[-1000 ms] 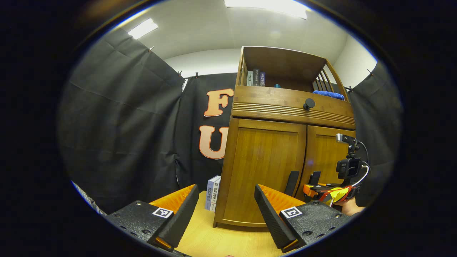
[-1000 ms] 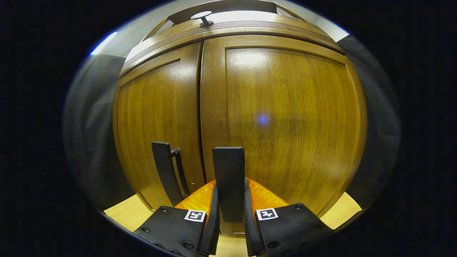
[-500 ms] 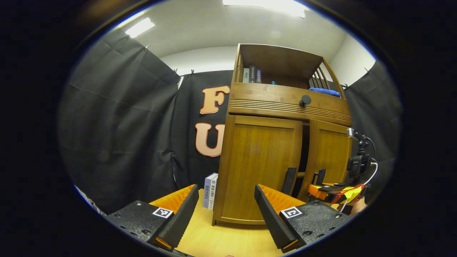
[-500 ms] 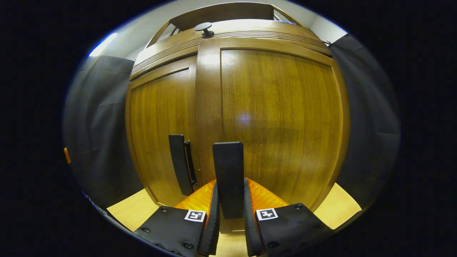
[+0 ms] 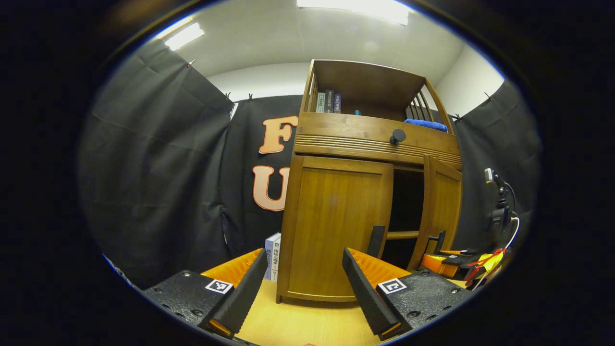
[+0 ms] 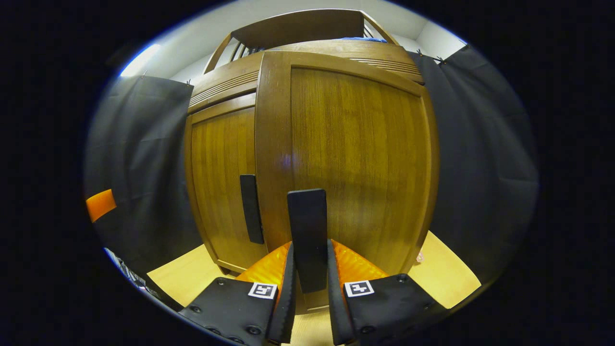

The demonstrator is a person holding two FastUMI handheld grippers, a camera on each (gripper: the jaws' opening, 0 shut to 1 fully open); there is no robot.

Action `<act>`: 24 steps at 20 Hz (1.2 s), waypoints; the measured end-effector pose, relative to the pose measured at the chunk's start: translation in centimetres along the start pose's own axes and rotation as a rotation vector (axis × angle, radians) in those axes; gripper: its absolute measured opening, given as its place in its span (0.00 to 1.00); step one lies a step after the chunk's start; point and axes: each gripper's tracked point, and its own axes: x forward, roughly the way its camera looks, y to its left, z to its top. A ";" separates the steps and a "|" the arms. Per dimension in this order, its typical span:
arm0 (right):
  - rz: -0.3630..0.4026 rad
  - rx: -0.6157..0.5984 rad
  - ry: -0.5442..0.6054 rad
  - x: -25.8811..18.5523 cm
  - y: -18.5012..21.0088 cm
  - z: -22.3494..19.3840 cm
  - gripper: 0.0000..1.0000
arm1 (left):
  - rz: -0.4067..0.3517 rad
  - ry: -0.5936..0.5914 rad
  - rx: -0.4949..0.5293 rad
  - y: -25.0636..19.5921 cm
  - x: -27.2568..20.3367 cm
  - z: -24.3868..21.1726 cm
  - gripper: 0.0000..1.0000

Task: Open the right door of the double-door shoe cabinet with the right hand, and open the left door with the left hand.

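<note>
The shoe cabinet (image 5: 336,139) stands on the pale floor (image 5: 298,322) — its right door (image 6: 350,163) swung partly out, its left door (image 5: 331,230) flush. The right gripper (image 6: 309,288) pinches the right door's handle (image 6: 307,230); the left gripper (image 5: 305,278), fingers spread wide, hangs near the left door's handle (image 5: 376,240).

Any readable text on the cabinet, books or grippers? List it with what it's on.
White book beside the brown wooden cabinet: spine print, too small to read.
Dark books on the cabinet's top shelf: spine print, blurred.
Square black-and-white markers on the left gripper and right gripper: patterns, no words.
Right door and its black bar handle, clamped by the right gripper: no text.
</note>
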 end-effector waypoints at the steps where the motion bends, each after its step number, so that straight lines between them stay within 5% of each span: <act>1: -0.004 -0.003 -0.001 -0.7 -0.3 0.1 0.43 | -0.008 -0.002 0.001 -0.4 0.0 0.1 0.92; 5: -0.017 -0.010 -0.005 -3.5 -1.8 -0.2 0.43 | -0.045 -0.020 0.020 -1.9 0.2 0.4 0.95; 6: -0.019 -0.007 -0.008 -4.2 -2.3 -0.2 0.31 | -0.056 -0.022 0.019 -2.4 0.2 0.4 0.95; 19: -0.180 0.003 -0.008 -12.2 -10.4 -0.1 0.39 | -0.187 -0.016 -0.013 -8.9 1.4 -0.4 0.92; 20: -0.193 -0.002 -0.006 -12.4 -11.0 -0.2 0.30 | -0.190 -0.016 -0.013 -9.2 1.6 -0.4 0.92; 21: -0.207 -0.007 -0.004 -12.7 -11.7 -0.3 0.39 | -0.195 -0.016 -0.015 -9.5 1.5 -0.5 0.92; 24: -0.245 -0.019 -0.008 -12.9 -13.2 -0.1 0.39 | -0.199 -0.021 -0.005 -9.9 1.5 -0.2 0.92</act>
